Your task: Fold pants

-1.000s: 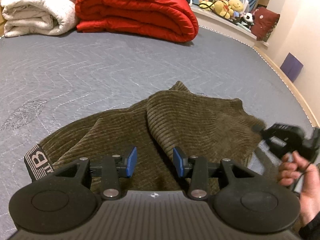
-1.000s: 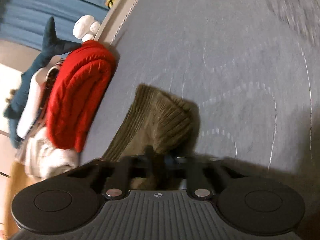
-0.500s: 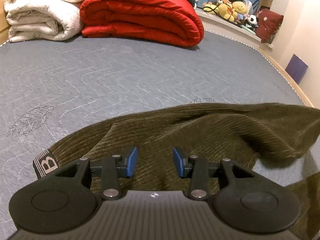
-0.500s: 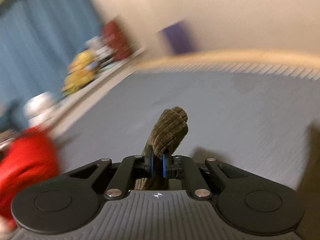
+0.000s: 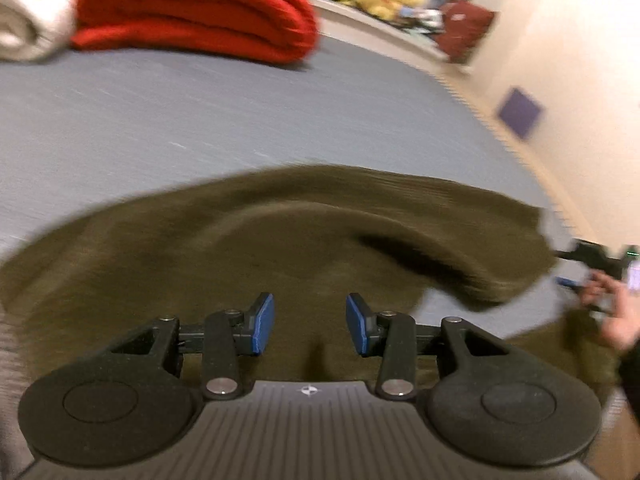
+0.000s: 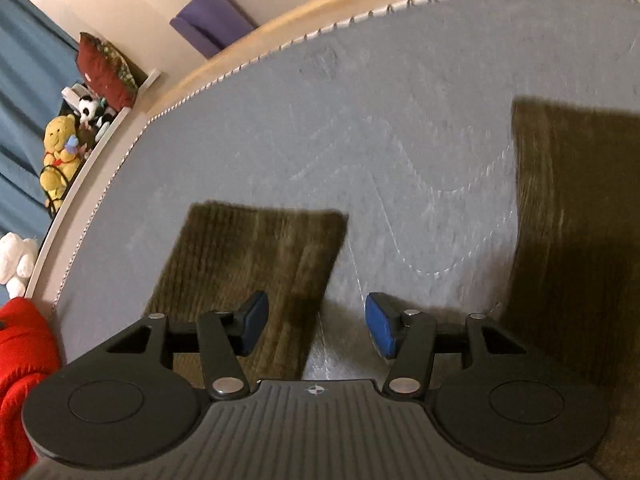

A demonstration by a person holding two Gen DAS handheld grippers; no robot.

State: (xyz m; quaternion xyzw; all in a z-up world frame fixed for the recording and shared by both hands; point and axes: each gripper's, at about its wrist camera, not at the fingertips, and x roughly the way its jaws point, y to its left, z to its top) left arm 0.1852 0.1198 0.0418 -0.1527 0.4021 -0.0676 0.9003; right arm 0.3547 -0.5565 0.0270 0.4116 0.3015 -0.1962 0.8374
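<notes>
pants spread on bed, legs apart, unfolded. left tongs spread, empty, over cloth. right tongs spread, empty, above one leg. advise: smooth flat, grip hem corners squarely before folding.

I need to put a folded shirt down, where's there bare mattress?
Free: the grey mattress between the pants and the red blanket, and the strip between the two pant legs. Crowded: the far end, where the blanket lies.

Olive-brown corduroy pants lie spread on the grey mattress, both legs flat and apart.
</notes>
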